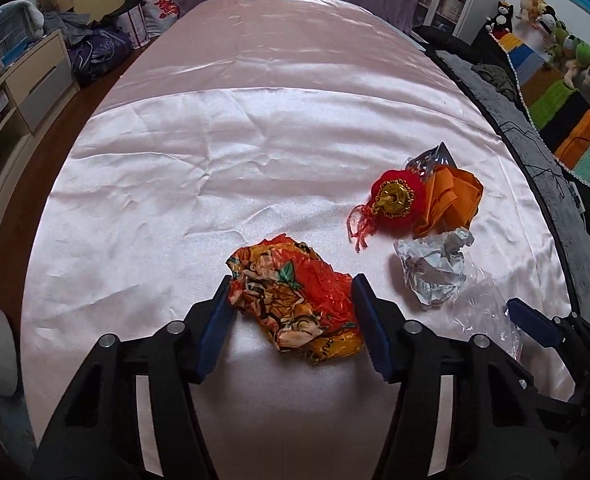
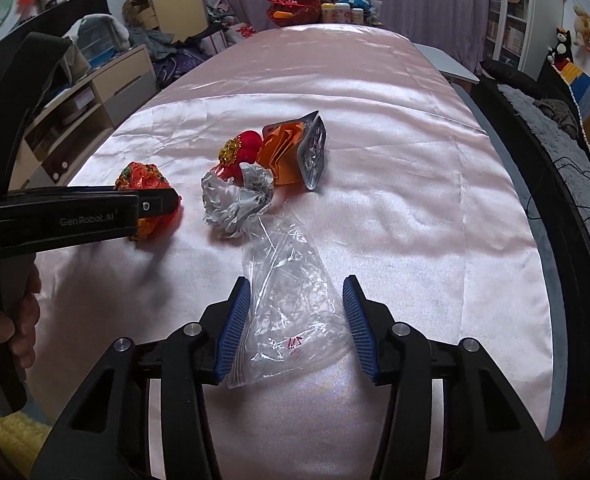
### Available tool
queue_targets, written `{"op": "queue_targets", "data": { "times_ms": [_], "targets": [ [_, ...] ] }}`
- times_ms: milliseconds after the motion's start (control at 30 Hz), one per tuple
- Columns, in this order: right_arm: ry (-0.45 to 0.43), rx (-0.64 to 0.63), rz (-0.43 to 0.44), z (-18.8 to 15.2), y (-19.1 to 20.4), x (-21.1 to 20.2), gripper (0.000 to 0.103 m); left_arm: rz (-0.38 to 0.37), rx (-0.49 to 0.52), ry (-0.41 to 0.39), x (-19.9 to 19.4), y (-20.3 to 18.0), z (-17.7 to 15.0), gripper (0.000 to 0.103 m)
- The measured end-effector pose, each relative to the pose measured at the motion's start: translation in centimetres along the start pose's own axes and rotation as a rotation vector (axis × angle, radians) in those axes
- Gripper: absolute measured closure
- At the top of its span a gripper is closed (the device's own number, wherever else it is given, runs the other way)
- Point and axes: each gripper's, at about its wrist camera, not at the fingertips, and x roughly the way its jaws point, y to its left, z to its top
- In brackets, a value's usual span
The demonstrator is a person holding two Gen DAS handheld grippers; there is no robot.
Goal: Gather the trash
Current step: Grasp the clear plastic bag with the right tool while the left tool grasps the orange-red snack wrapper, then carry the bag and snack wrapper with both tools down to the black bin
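Left gripper (image 1: 291,308): fingers spread either side of the crumpled orange wrapper (image 1: 295,300) (lying flat).
Right gripper (image 2: 297,320): fingers apart, straddling the clear bag (image 2: 291,304).
Bag axis: runs lengthwise away from the gripper, narrow end toward the paper ball (image 2: 235,196).

Pink satin-covered table (image 2: 375,208), crumpled orange wrapper (image 1: 295,300), clear plastic bag (image 2: 291,304), crumpled paper ball (image 2: 235,200), red ornament (image 1: 395,200), orange paper (image 1: 447,200)

Pink satin cloth (image 1: 255,152) over the table, plush toys (image 1: 567,48) (far right), bookshelf (image 2: 511,20), cardboard box (image 2: 141,12)

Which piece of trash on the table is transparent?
The clear plastic bag, lying between the open right tongs. The others are opaque.
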Motion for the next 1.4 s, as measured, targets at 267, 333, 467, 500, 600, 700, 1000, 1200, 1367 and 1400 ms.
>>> {"op": "queue_targets", "data": {
  "times_ms": [267, 333, 467, 500, 600, 700, 1000, 1200, 1367, 1400],
  "targets": [
    [0.024, 0.008, 0.021, -0.6, -0.4, -1.1, 0.067, -0.042, 0.056, -0.026, -2.7, -0.9, -1.7, 0.052],
    [0.024, 0.009, 0.031, -1.0, -0.2, -2.0, 0.068, -0.042, 0.068, -0.042, -4.2, -1.1, -2.5, 0.052],
    [0.000, 0.016, 0.046, -1.6, 0.3, -4.5, 0.069, -0.036, 0.098, -0.069, -7.2, -1.7, -4.7, 0.052],
    [-0.008, 0.018, 0.050, -1.9, 0.4, -5.3, 0.069, -0.038, 0.100, -0.074, -8.0, -1.8, -5.3, 0.052],
    [-0.030, 0.022, 0.049, -2.7, 0.7, -7.6, 0.069, -0.044, 0.104, -0.092, -10.4, -1.9, -7.3, 0.052],
    [-0.042, 0.034, 0.056, -3.8, 0.6, -9.7, 0.069, -0.045, 0.105, -0.106, -12.8, -2.0, -9.3, 0.052],
    [-0.042, 0.060, 0.103, -8.4, 0.9, -13.9, 0.069, -0.057, 0.102, -0.124, -17.6, -2.5, -15.9, 0.052],
    [-0.015, 0.082, 0.137, -12.0, 1.3, -15.0, 0.069, -0.079, 0.106, -0.094, -17.8, -3.0, -20.4, 0.052],
    [0.035, 0.099, 0.153, -15.3, 1.6, -14.5, 0.069, -0.099, 0.104, -0.035, -16.1, -3.1, -24.2, 0.052],
    [0.049, 0.102, 0.154, -15.9, 1.7, -14.2, 0.069, -0.102, 0.100, -0.020, -15.7, -3.1, -25.0, 0.052]
  ]
}}
